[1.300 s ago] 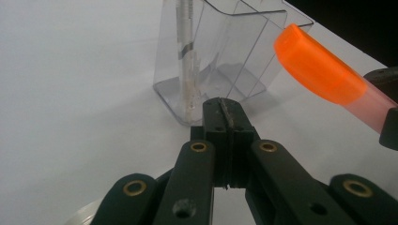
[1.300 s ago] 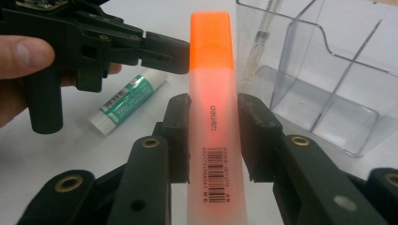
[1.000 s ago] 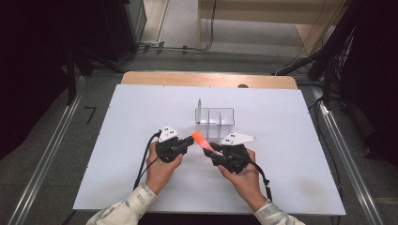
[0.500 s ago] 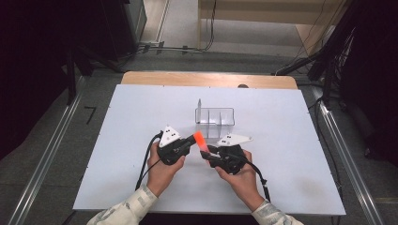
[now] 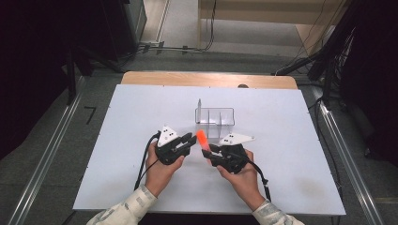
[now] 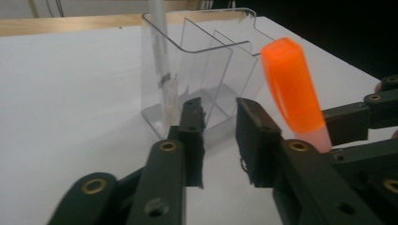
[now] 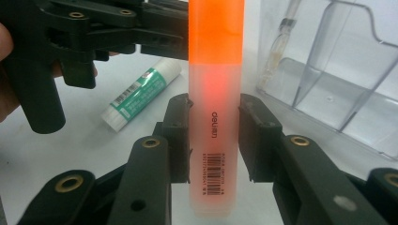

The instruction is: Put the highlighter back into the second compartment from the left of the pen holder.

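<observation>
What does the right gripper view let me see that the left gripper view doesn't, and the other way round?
Right gripper view alone: a glue stick lying on the table, and the barcode and brand print on the orange highlighter, which the right gripper clamps. Left gripper view alone: the wooden table edge and the left gripper, its jaws just opened with nothing between them. Both: the highlighter, the clear organizer and the white pen standing in it.

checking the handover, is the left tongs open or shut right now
Open: the left tongs have just been opening, nothing between them; the orange highlighter sits clamped in the right tongs.
</observation>
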### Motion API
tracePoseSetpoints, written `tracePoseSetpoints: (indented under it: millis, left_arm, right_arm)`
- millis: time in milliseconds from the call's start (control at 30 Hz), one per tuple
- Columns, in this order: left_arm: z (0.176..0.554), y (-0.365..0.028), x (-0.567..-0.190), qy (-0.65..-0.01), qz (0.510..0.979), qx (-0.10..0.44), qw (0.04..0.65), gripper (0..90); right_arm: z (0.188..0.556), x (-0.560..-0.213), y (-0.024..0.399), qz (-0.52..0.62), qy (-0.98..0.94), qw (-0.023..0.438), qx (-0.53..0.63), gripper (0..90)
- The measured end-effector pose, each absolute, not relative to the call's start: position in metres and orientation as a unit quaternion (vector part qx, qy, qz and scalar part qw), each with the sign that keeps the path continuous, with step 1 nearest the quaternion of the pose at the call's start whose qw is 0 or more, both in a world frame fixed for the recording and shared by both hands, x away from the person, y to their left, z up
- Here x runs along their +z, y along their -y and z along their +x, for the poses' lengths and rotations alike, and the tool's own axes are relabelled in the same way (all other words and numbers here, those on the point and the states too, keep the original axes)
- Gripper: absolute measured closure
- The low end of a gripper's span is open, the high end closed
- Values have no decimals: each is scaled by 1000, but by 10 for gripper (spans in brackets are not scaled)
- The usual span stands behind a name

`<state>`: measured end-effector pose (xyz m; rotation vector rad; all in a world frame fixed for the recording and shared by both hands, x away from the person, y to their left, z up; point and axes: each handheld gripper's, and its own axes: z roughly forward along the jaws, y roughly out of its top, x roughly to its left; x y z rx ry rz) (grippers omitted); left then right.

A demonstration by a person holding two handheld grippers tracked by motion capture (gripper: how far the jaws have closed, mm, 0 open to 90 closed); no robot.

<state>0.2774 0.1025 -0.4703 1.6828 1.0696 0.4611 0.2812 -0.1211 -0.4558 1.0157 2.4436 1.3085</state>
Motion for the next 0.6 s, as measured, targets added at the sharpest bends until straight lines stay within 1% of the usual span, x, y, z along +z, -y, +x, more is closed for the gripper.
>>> tracePoseSetpoints:
  millis: [67,100,267,300,367,600]
  left_arm:
    - [277,-105,-471,-452,697,209,516,580]
    - [277,-106,-471,-453,695,214,515,557]
    - [277,-112,-471,-468,686,232,507,378]
    - [277,-113,-472,-470,684,233,506,354]
    - [277,-116,-472,-473,684,239,502,337]
    - [275,-125,-474,-481,680,243,497,331]
  right_arm:
    - [282,-455,123,345,-822,97,443,646]
    - [283,-454,124,346,-821,96,444,646]
    - [285,-452,129,352,-816,98,448,646]
    - [285,-452,129,353,-815,99,448,646]
    - [285,-452,131,353,-815,100,449,646]
    - [287,-450,133,357,-811,101,452,645]
